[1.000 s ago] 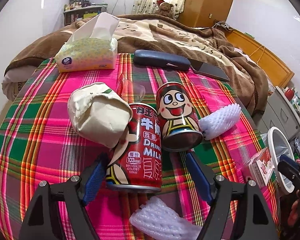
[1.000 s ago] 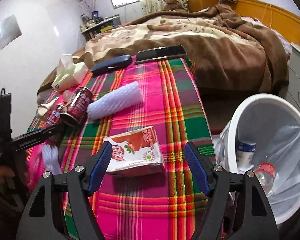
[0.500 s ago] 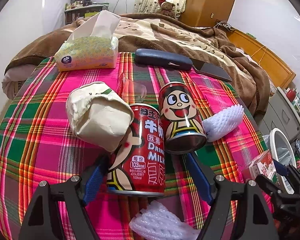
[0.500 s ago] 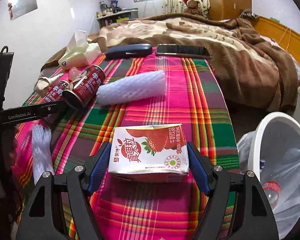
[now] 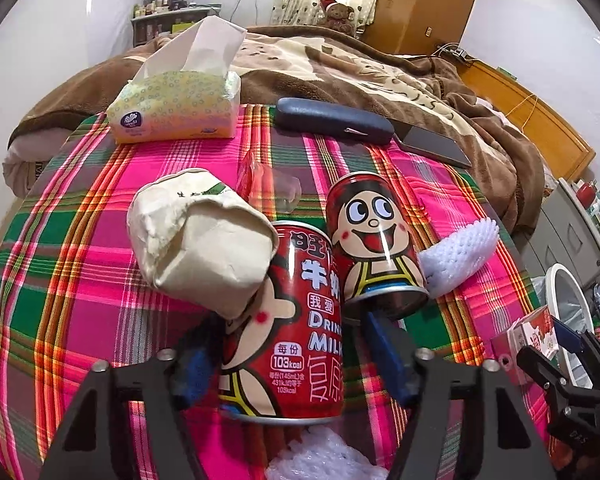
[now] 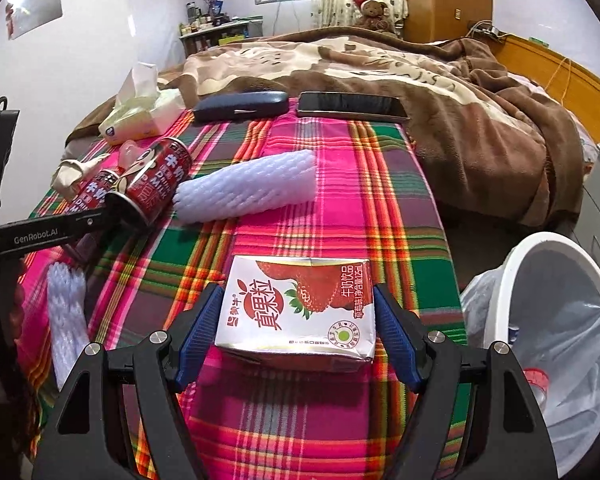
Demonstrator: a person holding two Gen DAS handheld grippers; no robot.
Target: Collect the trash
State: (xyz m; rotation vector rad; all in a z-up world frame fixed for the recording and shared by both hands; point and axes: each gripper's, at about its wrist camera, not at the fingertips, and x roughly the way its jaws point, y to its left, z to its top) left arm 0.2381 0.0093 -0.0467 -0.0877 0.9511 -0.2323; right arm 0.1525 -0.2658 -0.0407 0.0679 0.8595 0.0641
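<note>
In the left wrist view my left gripper (image 5: pixel 290 360) is open, its blue pads on either side of a red milk can (image 5: pixel 288 328) lying on the plaid tablecloth. A second red can (image 5: pixel 374 242) lies beside it, and a crumpled paper bag (image 5: pixel 198 248) leans on the first can. In the right wrist view my right gripper (image 6: pixel 298 338) has its pads against both sides of a strawberry milk carton (image 6: pixel 300 306) near the table's right edge. A white bin (image 6: pixel 556 320) with a liner stands to the right, below the table.
White foam nets lie on the cloth (image 6: pixel 248 190) (image 6: pixel 66 320) (image 5: pixel 458 258). A tissue pack (image 5: pixel 176 110), a dark glasses case (image 5: pixel 334 122) and a phone (image 6: pixel 350 106) lie along the far edge. A bed with a brown blanket (image 6: pixel 440 92) stands behind the table.
My left gripper moved forward around the near can. My right gripper moved up to the carton and closed in until the pads reached its sides.
</note>
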